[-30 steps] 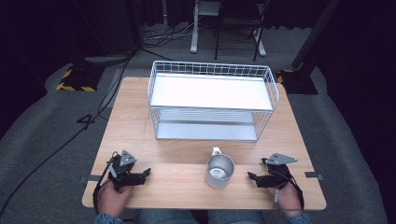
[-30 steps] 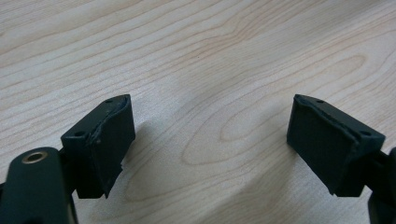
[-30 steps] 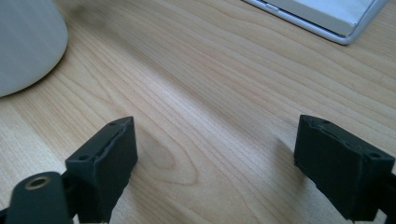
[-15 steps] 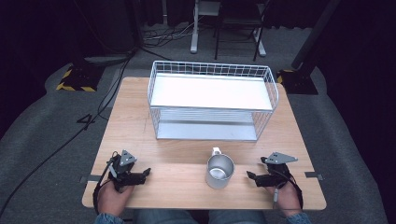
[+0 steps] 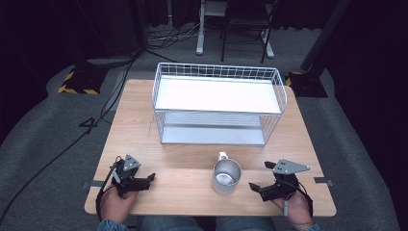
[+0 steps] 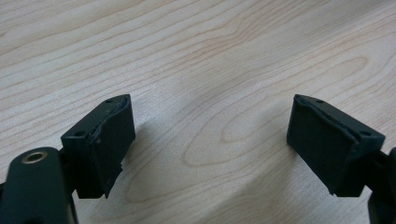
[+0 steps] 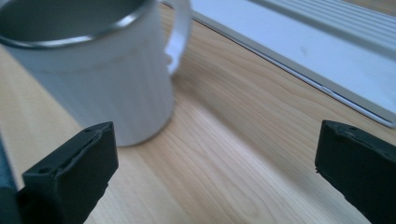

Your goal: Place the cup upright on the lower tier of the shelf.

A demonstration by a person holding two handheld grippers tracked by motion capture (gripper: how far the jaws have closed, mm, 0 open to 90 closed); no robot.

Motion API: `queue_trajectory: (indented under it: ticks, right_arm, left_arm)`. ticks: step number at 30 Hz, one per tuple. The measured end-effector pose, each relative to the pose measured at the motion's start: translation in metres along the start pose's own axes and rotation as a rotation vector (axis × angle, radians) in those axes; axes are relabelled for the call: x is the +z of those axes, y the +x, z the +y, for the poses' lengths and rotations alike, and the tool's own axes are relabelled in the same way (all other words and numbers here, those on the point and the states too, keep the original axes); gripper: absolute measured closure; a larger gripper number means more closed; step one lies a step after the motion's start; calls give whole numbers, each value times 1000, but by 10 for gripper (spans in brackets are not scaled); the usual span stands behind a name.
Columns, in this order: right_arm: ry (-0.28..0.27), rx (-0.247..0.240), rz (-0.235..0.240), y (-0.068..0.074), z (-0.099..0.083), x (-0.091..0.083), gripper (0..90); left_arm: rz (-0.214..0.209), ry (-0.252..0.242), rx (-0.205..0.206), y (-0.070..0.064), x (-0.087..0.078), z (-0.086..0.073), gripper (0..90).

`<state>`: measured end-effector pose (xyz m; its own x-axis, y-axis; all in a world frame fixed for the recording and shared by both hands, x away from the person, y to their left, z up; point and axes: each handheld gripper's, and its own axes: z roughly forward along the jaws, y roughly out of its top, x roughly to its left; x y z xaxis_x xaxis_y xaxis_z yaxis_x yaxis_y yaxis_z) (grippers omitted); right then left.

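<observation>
A white enamel mug stands upright on the wooden table near its front edge, handle toward the rack. My right gripper rests open just right of the mug, jaws pointing at it. In the right gripper view the mug looms close at the upper left, beyond the left jaw and outside the gap of my right gripper. My left gripper lies open at the front left of the table. In its own view my left gripper frames bare wood between its spread jaws.
A white wire rack with two shelves stands at the middle back of the table; its lower shelf shows past the mug. Chair and stand legs, cables and a dark floor lie beyond the table.
My right gripper has edged a little left toward the mug. The left gripper and the mug have stayed put.
</observation>
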<state>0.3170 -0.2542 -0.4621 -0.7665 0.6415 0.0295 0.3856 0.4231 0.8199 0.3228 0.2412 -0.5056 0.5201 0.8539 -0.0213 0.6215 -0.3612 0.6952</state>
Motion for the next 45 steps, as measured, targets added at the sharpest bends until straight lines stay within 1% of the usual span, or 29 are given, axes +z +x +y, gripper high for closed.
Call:
queue_trajectory:
  ticks: [2, 3, 4, 5, 10, 11, 15, 16, 17, 18, 21, 22, 27, 30, 33, 34, 38, 39, 41, 42, 45]
  right_arm:
    - [-8, -12, 17, 5, 3, 1, 0]
    - [-8, -12, 17, 5, 3, 1, 0]
    - [-12, -17, 23, 10, 7, 1, 0]
    - [-12, -19, 23, 12, 8, 2, 0]
    - [-22, -12, 49, 22, 11, 7, 0]
    - [-22, -12, 49, 22, 11, 7, 0]
    - [-20, -6, 69, 29, 9, 17, 0]
    - [-21, -4, 76, 31, 8, 22, 0]
    - [-21, -4, 76, 31, 8, 22, 0]
    - [-20, 1, 83, 35, 6, 28, 0]
    - [-20, 2, 83, 39, 5, 33, 0]
    - [-20, 7, 84, 42, 5, 39, 0]
    - [-9, 16, 85, 46, 2, 50, 0]
    - [-3, 7, 84, 50, 1, 58, 0]
    - [-7, 5, 85, 52, 1, 60, 0]
    - [-10, 1, 81, 54, 2, 63, 0]
    - [-17, -5, 76, 58, 3, 67, 0]
    - [-19, 5, 78, 59, 3, 69, 0]
    - [-23, 9, 78, 59, 3, 70, 0]
    - [-34, 15, 75, 60, 3, 72, 0]
    - [-44, 19, 73, 60, 3, 72, 5]
  left_arm:
    - [-1, 1, -1, 0, 0, 0, 157]
    - [-1, 1, -1, 0, 0, 0, 157]
    - [-1, 0, 0, 0, 0, 0, 157]
    - [-1, 0, 0, 0, 0, 0, 157]
    - [0, 0, 0, 0, 0, 0, 157]
    - [0, 0, 0, 0, 0, 0, 157]
    - [-1, 0, 0, 0, 0, 0, 157]
    - [0, 0, 0, 0, 0, 0, 157]
    - [-1, -1, 0, 0, 0, 0, 157]
    - [-2, -2, 1, 0, 0, 0, 157]
    - [0, -1, 1, 0, 0, 0, 157]
    - [0, 0, 0, 0, 0, 0, 157]
    - [-1, 0, 0, 0, 0, 0, 157]
    - [-2, -1, 1, 0, 0, 0, 157]
    - [-1, -2, -5, 0, 0, 0, 157]
    - [-2, -1, 1, 0, 1, 0, 157]
    - [-2, -1, 1, 0, 1, 0, 157]
    - [-1, -1, 3, 1, 0, 1, 156]
    - [-1, -2, 3, 1, 1, 0, 157]
    - [-2, 0, 1, 0, 0, 0, 157]
    - [-2, -1, 1, 0, 1, 0, 157]
